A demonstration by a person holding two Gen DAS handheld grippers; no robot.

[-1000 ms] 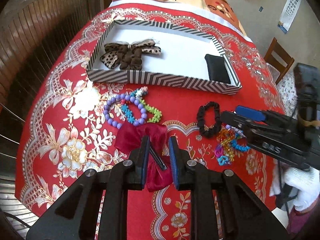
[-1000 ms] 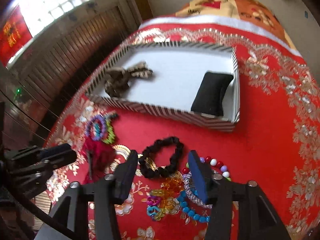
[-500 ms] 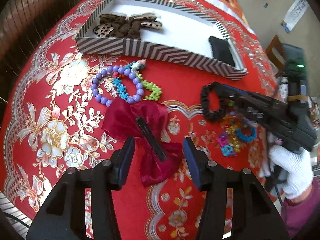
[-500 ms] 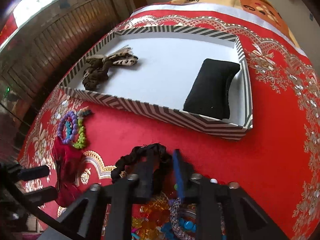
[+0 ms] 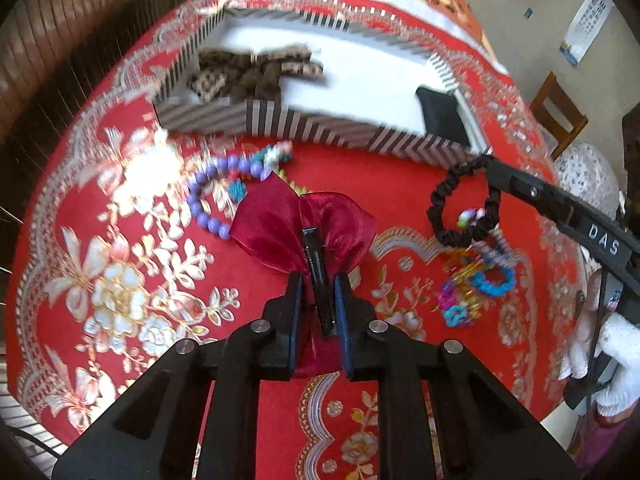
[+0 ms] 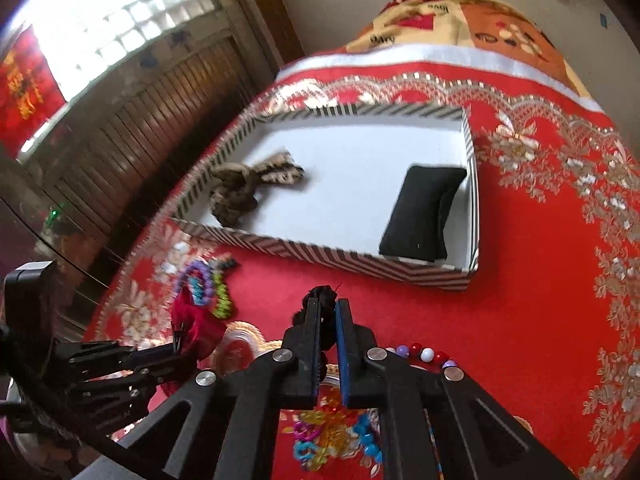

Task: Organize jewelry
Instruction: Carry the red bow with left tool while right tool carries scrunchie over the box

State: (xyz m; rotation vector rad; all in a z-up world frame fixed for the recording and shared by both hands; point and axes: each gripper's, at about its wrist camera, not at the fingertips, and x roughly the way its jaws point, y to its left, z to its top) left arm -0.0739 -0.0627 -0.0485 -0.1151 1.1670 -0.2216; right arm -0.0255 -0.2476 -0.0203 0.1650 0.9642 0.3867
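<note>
My left gripper [image 5: 316, 288] is shut on the dark red bow hair clip [image 5: 276, 224] and holds it lifted over the red cloth; it also shows in the right wrist view [image 6: 192, 320]. My right gripper [image 6: 328, 308] is shut on the black scrunchie [image 6: 324, 296], which hangs as a loop from its tip in the left wrist view [image 5: 460, 208]. The striped tray [image 6: 320, 250] lies beyond, holding a leopard bow [image 6: 248, 184] and a black cushion [image 6: 424, 212].
Purple and green bead bracelets [image 5: 224, 196] lie on the cloth left of the bow. A heap of colourful bracelets [image 5: 472, 284] lies under the scrunchie. A wooden chair [image 5: 560, 116] stands at the far right. Wood panelling runs along the left.
My left gripper closed on the red bow and lifted it. My right gripper raised the black scrunchie off the cloth, towards the tray.
</note>
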